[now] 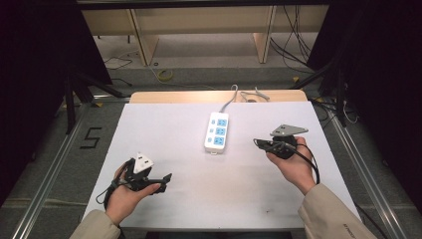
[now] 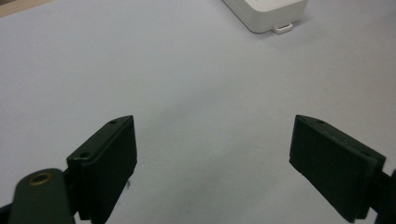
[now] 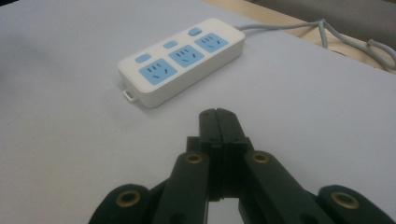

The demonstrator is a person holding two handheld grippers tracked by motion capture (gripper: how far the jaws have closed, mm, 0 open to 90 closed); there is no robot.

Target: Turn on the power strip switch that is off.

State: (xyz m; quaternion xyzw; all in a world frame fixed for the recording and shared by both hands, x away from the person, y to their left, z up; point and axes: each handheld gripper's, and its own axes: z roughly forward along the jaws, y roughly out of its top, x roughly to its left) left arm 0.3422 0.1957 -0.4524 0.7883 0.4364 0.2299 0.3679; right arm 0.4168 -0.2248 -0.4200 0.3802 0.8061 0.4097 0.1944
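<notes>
As seen from the high view, the scene reads from left to right as follows.

Left gripper (image 1: pixel 166 178): held in the person's left hand (image 1: pixel 124 194) near the table's front left; its jaws point toward the table's middle. In the left gripper view (image 2: pixel 212 154) the two black jaws stand wide apart with bare tabletop between them and nothing held.

Table (image 1: pixel 164 129): white top, bare between the two grippers.

Power strip (image 1: pixel 217 132): white with three blue sockets, lying flat at the table's centre, long axis running away from the person, grey cord (image 1: pixel 230 97) leaving its far end. It lies between the two grippers, apart from both, nearer the right one.

Right gripper (image 1: pixel 258 143): held in the right hand (image 1: pixel 293 167) just right of the power strip, tips aimed at it. In the right gripper view (image 3: pixel 218 116) the jaws are pressed flat together with nothing between them; the power strip (image 3: pixel 182 58) lies ahead, untouched.
</notes>
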